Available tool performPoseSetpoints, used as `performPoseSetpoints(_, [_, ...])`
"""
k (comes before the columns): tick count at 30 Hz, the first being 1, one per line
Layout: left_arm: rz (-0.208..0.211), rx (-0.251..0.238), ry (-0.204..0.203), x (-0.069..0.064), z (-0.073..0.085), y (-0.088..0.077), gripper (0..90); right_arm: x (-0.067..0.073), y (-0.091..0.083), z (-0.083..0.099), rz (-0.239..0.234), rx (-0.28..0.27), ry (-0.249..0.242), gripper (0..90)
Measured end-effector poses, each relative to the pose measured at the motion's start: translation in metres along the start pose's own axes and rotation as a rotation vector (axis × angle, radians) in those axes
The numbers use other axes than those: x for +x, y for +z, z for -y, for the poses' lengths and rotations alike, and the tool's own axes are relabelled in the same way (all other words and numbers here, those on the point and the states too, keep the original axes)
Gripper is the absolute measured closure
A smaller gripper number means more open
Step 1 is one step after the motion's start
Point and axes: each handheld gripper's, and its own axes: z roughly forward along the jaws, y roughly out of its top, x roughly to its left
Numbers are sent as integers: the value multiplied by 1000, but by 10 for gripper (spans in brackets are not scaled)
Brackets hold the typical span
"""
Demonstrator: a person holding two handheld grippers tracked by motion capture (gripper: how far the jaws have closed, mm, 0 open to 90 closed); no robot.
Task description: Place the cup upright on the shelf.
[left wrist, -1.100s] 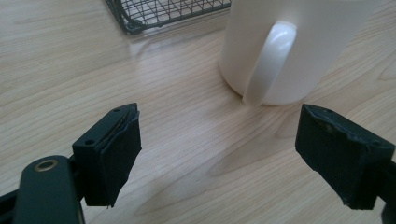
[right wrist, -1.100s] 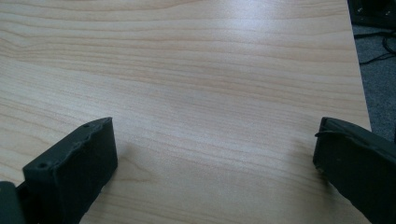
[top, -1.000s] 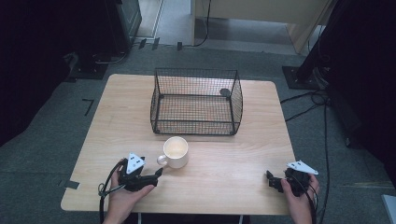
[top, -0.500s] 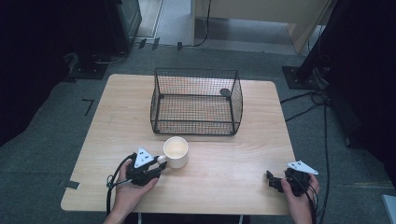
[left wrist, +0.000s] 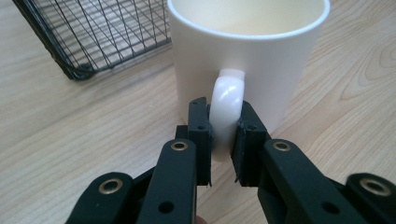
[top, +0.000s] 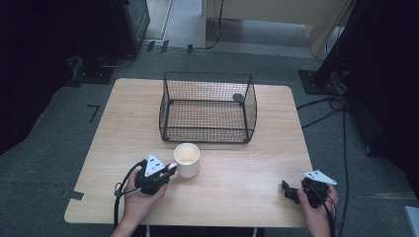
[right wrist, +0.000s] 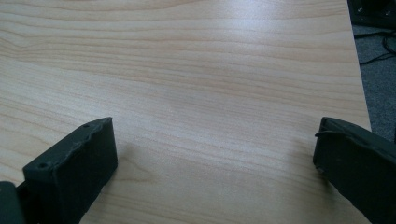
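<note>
A white mug [top: 187, 159] is standing upright on the light wooden surface [top: 247, 173], just in front of a black wire basket [top: 207, 107] sitting toward the far middle, with grey carpet [top: 54, 133], cables and dark stands lying around. The left tongs [left wrist: 223, 135], whose jaws have just been closing, are clamping the mug's handle [left wrist: 227, 105] from both sides. The right tongs [right wrist: 215, 163] are resting with jaws wide apart, gripping nothing, near the surface's right front corner, well apart from the mug.

White mug [top: 187, 159] upright on table, handle pinched.
</note>
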Motion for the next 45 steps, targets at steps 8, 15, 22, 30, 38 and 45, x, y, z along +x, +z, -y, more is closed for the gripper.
performPoseSetpoints(8, [14, -40, -5, 1, -8, -7, 814, 0, 0, 0, 0, 0, 0, 0])
performPoseSetpoints(15, [25, -67, 8, -1, -19, -13, 814, 0, 0, 0, 0, 0, 0, 0])
performPoseSetpoints(22, [49, -87, 2, -3, -30, -17, 815, 0, 0, 0, 0, 0, 0, 0])
performPoseSetpoints(30, [77, -128, 4, -6, -50, -23, 815, 0, 0, 0, 0, 0, 0, 0])
performPoseSetpoints(38, [96, -149, 25, -7, -66, -28, 815, 0, 0, 0, 0, 0, 0, 0])
performPoseSetpoints(45, [98, -162, 32, -6, -79, -29, 815, 0, 0, 0, 0, 0, 1, 0])
